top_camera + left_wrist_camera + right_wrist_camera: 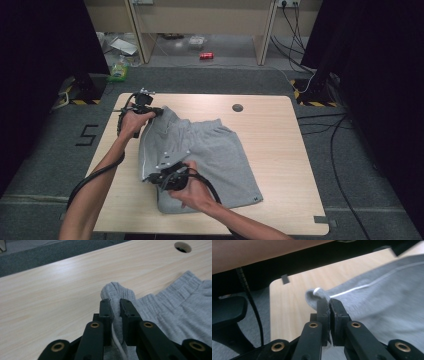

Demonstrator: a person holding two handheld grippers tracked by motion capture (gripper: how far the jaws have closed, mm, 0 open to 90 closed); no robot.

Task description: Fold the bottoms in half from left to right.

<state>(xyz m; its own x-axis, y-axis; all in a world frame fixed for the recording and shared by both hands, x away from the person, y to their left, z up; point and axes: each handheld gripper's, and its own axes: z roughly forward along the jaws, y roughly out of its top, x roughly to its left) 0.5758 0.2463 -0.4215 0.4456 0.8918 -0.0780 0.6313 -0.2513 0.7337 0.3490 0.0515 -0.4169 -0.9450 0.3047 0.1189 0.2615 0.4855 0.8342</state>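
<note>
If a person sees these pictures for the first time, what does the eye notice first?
First, the grey shorts spread in the middle of the wooden table. Next, the left hand-held gripper pinches a bunched fold at the far left corner of the shorts, and the right hand-held gripper is shut on the near left edge, beside a white stripe.

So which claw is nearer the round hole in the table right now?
Left. The left claw pinches the grey shorts at their far corner, on the hole's side of the table. The right claw grips the near edge, farther from it.
</note>
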